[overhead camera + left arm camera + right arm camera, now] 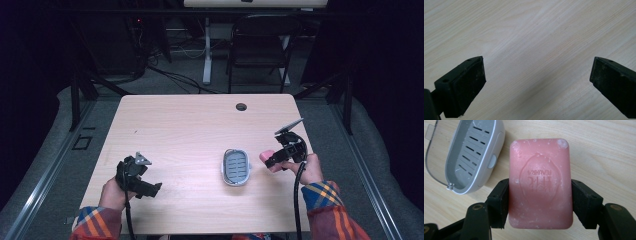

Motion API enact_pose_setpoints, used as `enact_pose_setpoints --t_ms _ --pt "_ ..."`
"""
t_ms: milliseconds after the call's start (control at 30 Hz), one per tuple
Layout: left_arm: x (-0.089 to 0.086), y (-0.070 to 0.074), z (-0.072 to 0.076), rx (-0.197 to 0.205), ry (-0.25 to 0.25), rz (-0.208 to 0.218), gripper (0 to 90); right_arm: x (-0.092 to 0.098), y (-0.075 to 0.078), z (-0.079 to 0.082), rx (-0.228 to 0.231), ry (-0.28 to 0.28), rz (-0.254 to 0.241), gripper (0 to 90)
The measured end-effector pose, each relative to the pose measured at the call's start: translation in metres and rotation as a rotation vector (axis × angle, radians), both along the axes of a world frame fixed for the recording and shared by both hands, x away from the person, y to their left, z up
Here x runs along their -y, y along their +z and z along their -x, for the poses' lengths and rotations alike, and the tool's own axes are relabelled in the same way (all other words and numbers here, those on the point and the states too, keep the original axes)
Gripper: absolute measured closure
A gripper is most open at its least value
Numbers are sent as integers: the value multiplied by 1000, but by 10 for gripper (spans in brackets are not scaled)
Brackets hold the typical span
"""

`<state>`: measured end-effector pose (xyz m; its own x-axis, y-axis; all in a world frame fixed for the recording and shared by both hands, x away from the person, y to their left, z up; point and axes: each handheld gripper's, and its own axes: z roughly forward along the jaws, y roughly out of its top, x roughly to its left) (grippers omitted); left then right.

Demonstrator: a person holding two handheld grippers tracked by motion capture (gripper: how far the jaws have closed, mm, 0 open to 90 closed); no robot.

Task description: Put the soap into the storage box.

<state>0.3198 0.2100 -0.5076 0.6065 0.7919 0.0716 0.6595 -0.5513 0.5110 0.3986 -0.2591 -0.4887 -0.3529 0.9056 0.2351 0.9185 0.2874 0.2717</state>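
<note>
A pink bar of soap (540, 183) with an embossed stamp sits flat between the jaws of my right gripper (540, 203), whose pads press on its two long sides. In the high view that right gripper (272, 159) holds the soap (266, 155) just right of a grey soap dish (236, 167) with a slotted floor, which lies open on the wooden table (190, 130). The dish (471, 152) is up and to the left of the soap in the right gripper view. My left gripper (150, 190) rests low at the table's front left, jaws wide apart over bare wood (536, 72).
A cable hole (241, 106) is set in the table near its far edge. Beyond the table stand a dark folding chair (260, 45) and a white desk leg (206, 50), with cables on the floor.
</note>
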Motion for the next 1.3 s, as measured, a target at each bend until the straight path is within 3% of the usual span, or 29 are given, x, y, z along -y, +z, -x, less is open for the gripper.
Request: enact_pose_setpoints --t_ms 833,1167,1300 --pt "0 0 0 0 1 4 1 -22 11 -5 7 43 -23 371" --pt "0 0 0 -3 -2 4 1 -37 16 -10 8 74 -32 372" --pt "0 0 0 -2 -4 4 1 -44 20 -14 -3 113 -11 372"
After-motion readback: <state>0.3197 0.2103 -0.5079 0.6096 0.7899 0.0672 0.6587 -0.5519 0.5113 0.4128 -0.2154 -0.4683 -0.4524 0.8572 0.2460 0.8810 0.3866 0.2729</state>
